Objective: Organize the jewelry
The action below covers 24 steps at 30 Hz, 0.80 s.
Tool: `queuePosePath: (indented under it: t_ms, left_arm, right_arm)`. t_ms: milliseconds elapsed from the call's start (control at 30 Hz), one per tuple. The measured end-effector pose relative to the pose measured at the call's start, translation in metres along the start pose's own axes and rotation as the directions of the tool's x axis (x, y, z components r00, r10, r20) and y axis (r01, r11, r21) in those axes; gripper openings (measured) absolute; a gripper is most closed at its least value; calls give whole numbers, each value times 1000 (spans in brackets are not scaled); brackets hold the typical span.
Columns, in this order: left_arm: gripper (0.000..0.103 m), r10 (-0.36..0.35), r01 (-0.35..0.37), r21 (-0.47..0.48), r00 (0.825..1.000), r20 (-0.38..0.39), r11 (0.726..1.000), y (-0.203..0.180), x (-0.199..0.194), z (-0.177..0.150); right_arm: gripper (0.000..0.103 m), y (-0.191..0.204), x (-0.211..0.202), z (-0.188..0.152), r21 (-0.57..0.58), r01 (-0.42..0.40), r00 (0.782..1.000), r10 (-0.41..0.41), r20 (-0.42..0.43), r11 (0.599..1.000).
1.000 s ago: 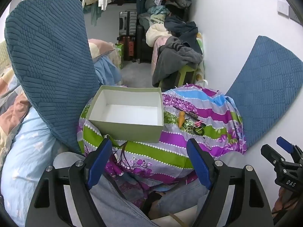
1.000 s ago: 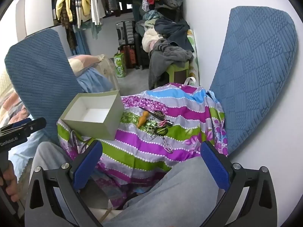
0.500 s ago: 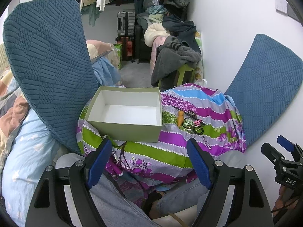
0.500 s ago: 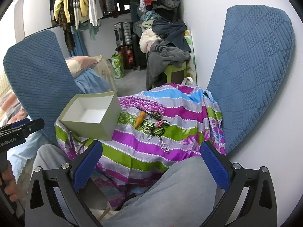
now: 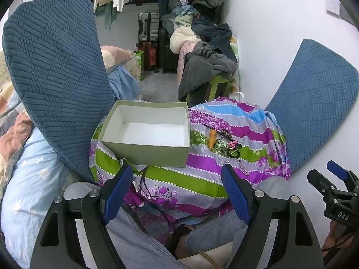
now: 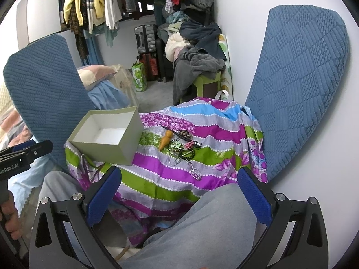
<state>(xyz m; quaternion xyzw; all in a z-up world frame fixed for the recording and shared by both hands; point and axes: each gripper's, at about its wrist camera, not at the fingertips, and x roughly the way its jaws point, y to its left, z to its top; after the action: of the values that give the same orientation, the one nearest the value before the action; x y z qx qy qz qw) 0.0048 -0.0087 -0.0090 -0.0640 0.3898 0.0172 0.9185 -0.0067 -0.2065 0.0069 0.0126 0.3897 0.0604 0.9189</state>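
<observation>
Left tool (image 5: 177,176) and right tool (image 6: 179,179): both wide, empty, touching nothing. Ahead: one box (image 5: 145,143), one jewelry pile (image 6: 184,150).

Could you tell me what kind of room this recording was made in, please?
Most likely a bedroom or dressing corner in a home. Hanging clothes fill a rail at the back, suitcases stand beneath, and more clothing is heaped on a green stool. Bedding lies at the left.

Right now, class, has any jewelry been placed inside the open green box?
No, the box shows only its bare white floor, while the jewelry pile lies beside it on the striped cloth.
</observation>
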Motion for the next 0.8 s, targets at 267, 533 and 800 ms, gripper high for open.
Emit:
queuePosePath:
  t_ms: [267, 533, 800]
  left_arm:
    - [81, 1, -1, 6, 1000, -12, 1000, -5, 3, -3]
    - [81, 4, -3, 11, 1000, -20, 1000, -4, 5, -4]
    - [81, 27, -27, 33, 999, -24, 999, -10, 9, -5]
  right_arm:
    - [103, 3, 1, -1, 1, 1, 1000, -1, -4, 1000]
    - [103, 6, 1, -3, -3, -3, 1000, 3, -2, 1000]
    - [103, 5, 1, -3, -1, -8, 1000, 8, -10, 1000]
